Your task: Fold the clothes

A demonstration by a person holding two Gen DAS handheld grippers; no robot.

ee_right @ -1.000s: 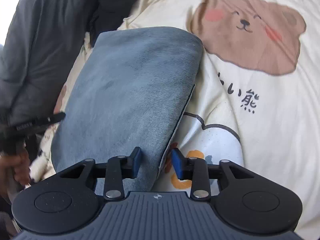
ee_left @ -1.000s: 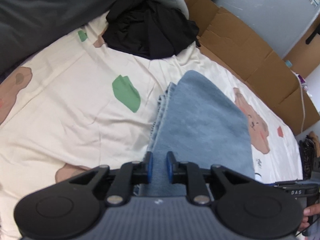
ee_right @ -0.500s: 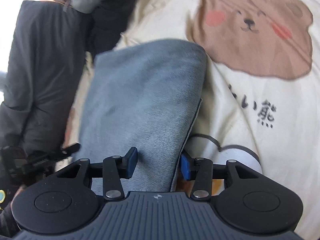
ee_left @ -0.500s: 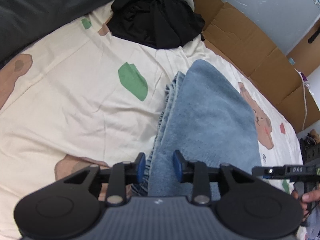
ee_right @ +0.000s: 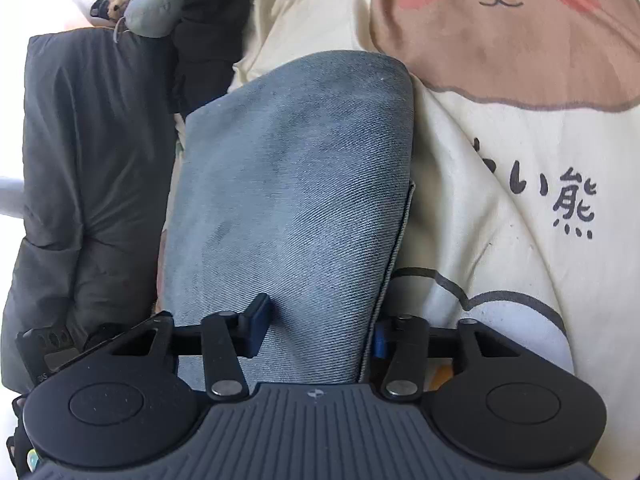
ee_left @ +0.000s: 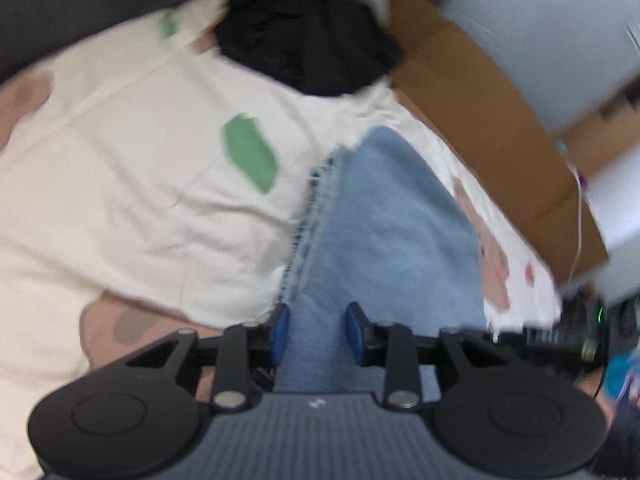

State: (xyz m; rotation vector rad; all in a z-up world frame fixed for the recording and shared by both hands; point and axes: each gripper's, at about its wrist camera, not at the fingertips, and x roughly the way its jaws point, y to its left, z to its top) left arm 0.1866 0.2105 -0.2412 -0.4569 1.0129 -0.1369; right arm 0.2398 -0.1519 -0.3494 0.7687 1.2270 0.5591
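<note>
Folded light-blue jeans lie lengthwise on a cream bedsheet printed with bears. My left gripper sits over their near end. Its jaws are opening, with denim in the gap and the blue pads standing off it. In the right wrist view the same jeans run away from my right gripper. That gripper's jaws are closing across the folded edge. The left finger dents the cloth, and the right pad is half hidden behind the seam.
A heap of black clothes lies at the far end of the bed, with brown cardboard along the wall side. A dark grey quilt borders the jeans. A large bear print marks the sheet.
The left jaws have spread from nearly shut on the denim to well apart. The right gripper has sunk and rolled, and the jeans now fill its gap.
</note>
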